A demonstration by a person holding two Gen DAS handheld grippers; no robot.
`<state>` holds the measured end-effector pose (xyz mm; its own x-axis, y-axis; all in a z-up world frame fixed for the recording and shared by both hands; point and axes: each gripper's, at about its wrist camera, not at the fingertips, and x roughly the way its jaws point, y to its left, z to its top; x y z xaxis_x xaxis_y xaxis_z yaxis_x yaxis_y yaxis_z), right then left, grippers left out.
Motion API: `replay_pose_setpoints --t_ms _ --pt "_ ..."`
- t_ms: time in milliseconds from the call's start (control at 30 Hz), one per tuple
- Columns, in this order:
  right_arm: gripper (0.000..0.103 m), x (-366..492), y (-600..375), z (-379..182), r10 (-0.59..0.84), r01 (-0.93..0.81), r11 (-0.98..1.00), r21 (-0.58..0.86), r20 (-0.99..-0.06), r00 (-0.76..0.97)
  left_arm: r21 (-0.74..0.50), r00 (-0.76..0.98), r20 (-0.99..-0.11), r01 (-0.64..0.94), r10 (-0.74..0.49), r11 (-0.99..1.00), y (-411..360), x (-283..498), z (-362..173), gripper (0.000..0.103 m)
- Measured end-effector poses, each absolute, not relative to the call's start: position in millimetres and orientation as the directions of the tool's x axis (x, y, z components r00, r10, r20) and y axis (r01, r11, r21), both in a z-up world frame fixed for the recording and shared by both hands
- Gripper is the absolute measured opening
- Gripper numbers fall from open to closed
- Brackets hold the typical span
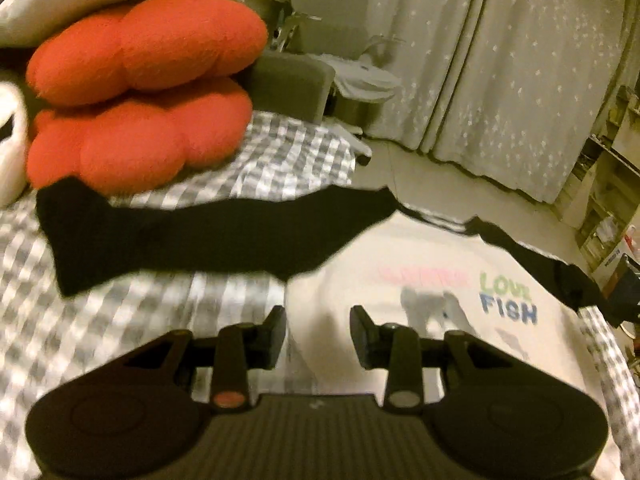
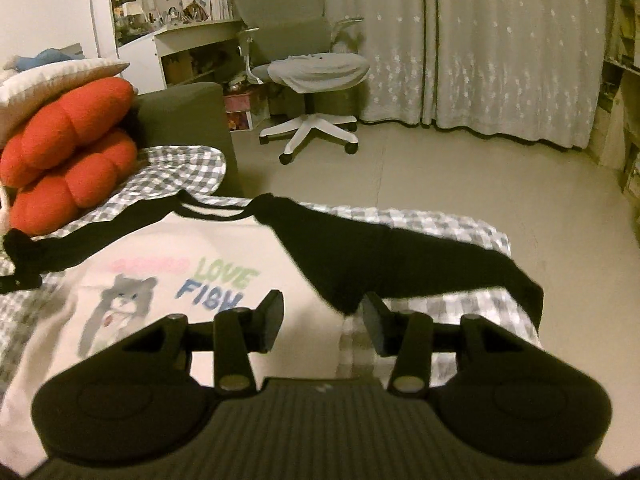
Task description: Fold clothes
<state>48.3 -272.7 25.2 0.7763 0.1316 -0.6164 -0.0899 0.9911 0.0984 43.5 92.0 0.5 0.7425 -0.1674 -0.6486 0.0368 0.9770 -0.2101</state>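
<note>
A white T-shirt (image 1: 420, 304) with black sleeves, a grey cat print and the words "LOVE FISH" lies spread flat on a grey-and-white checked bed sheet (image 1: 120, 328). It also shows in the right wrist view (image 2: 168, 264). Its left black sleeve (image 1: 208, 236) stretches out to the left, its right black sleeve (image 2: 400, 264) to the right. My left gripper (image 1: 318, 332) is open and empty, hovering over the shirt's left side edge. My right gripper (image 2: 322, 320) is open and empty, over the shirt's right side near the armpit of the sleeve.
Two red cushions (image 1: 140, 88) and a pale pillow (image 2: 52, 80) are stacked at the head of the bed. A dark sofa arm (image 2: 180, 116) stands behind. An office chair (image 2: 312, 68), curtains (image 2: 500, 48) and shelves stand across the bare floor (image 2: 460, 184).
</note>
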Motion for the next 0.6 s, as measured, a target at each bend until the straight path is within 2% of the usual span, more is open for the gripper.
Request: replay_pose_setpoints --t_ms 300,433,600 --pt "0.051 -1.3 -261.8 18.4 0.191 -0.141 0.982 0.13 -0.694 0.694 -0.217 0.623 -0.752 0.072 -0.214 0.973 96.1 -9.9 -12.7 0.036" --pt "0.051 -23.3 -264.5 14.1 0.227 -0.161 0.974 0.161 -0.723 0.653 -0.258 0.58 -0.771 0.093 -0.263 0.962 102.7 -32.6 -18.6 0.036" --pt "0.051 -54.2 -266.6 11.4 0.25 -0.217 0.965 0.145 -0.748 0.615 -0.237 0.559 -0.774 0.18 -0.297 0.955 104.6 -64.6 -17.6 0.039"
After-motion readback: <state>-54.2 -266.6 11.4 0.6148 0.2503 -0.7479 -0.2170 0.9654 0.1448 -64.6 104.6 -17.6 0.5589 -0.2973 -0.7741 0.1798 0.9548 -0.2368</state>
